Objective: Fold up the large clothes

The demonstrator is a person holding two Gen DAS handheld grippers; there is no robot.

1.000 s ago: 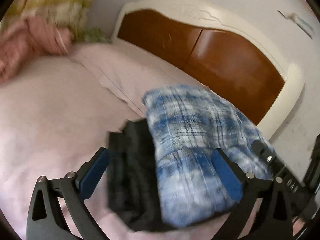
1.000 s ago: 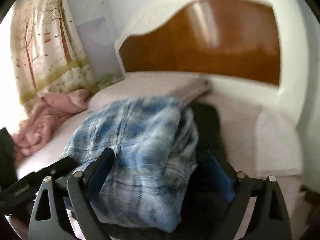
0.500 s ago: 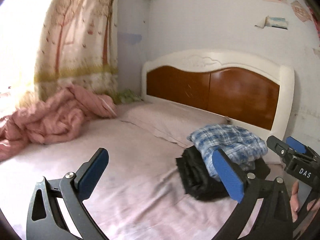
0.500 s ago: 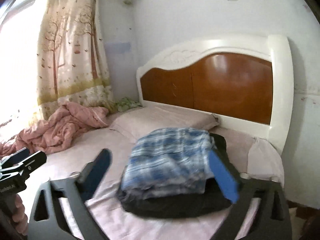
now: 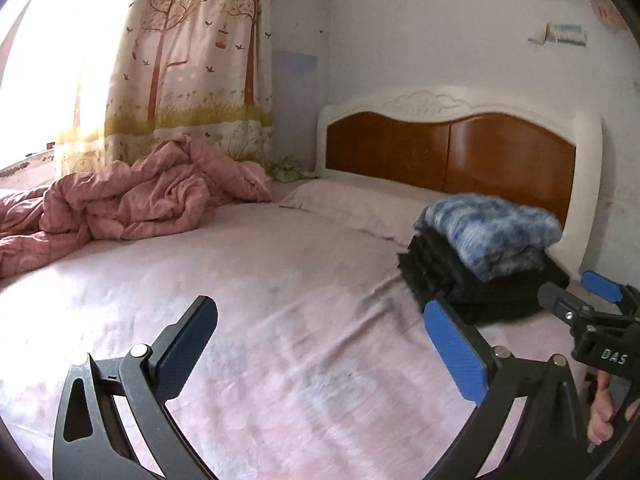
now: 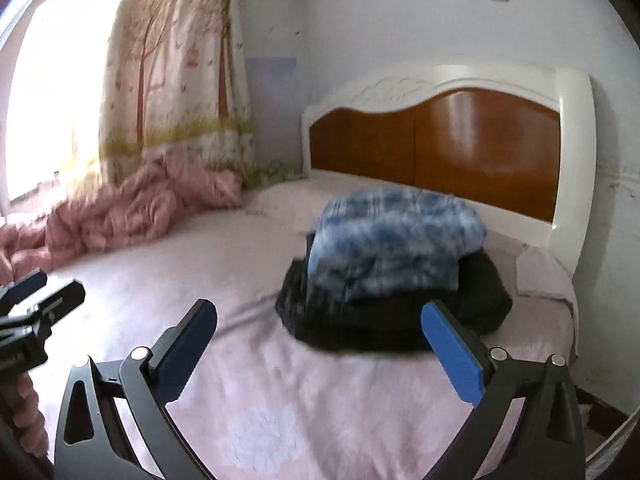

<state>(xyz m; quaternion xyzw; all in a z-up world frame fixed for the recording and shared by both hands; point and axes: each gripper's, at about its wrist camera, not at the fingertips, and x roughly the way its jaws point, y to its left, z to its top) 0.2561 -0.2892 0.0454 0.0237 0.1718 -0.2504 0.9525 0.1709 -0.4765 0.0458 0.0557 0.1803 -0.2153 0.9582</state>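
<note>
Ahead of the right claw (image 6: 318,344), a folded blue plaid garment (image 6: 394,236) sits stacked on the folded black one (image 6: 400,312). Both claws gape, released and empty, the left claw (image 5: 320,344) over bare bed (image 5: 260,280). Folding looks finished; next needs a fresh garment.

A blue-and-white plaid garment (image 6: 394,236) is lying on a black garment (image 6: 472,300). The bed sheet (image 5: 248,280) is showing pale pink, the rumpled quilt (image 5: 132,200) a deeper pink. The headboard (image 5: 448,152) is showing brown panels in a white frame. The curtain (image 5: 192,52) is showing cream with brown trees.
</note>
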